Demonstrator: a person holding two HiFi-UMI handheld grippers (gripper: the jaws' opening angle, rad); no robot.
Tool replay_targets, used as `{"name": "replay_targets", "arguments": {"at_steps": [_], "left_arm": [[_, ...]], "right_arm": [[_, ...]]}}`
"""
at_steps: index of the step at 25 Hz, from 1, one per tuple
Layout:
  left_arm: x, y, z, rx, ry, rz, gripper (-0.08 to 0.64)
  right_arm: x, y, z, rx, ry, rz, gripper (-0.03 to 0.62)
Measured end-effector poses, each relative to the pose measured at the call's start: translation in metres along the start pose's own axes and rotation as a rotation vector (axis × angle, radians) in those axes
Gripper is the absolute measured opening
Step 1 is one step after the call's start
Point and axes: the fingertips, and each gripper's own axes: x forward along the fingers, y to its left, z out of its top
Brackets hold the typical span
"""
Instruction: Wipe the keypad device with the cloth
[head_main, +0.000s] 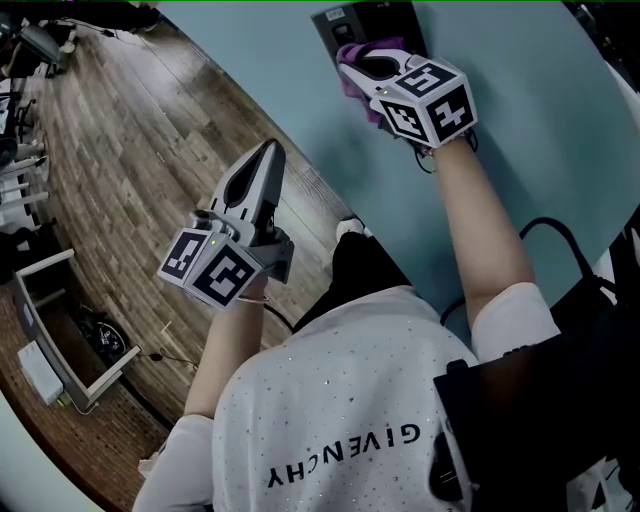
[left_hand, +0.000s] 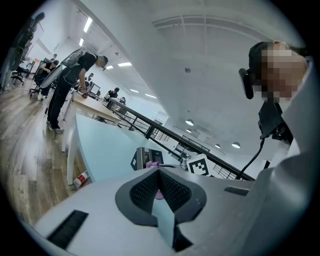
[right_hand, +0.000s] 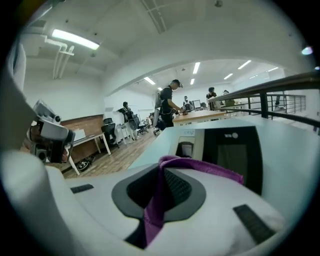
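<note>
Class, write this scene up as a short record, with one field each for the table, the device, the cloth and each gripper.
table: light blue top
keypad device: dark, lying on the table
cloth: purple, at the device's near edge
left gripper: jaws together, nothing held, away from the device
right gripper: shut on the cloth, at the device
</note>
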Motion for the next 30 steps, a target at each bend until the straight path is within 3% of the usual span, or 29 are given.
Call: {"name": "replay_targets", "arguments": {"at_steps": [6, 16, 21, 30], "left_arm": [[0.002, -0.004, -0.002, -0.001, 0.009, -0.018, 0.000], [0.000, -0.001, 0.000, -0.003, 0.001, -0.011, 0.000], [0.000, -0.003, 0.003, -0.007, -0.001, -0.007, 0.000], [-0.002, 0.002, -0.003, -0.007, 0.000, -0.001, 0.000]], "right_arm": [[-0.019, -0.028, -0.003, 0.155, -0.043, -0.044, 0.025], [-0.051, -0.083, -0.001, 0.313, -0.161, -0.166, 0.025], [-0.069, -0.108, -0.003, 0.457, -0.244, -0.200, 0.025], [-0.075, -0.118, -0.010, 0.580, -0.360, -0.227, 0.025]]}}
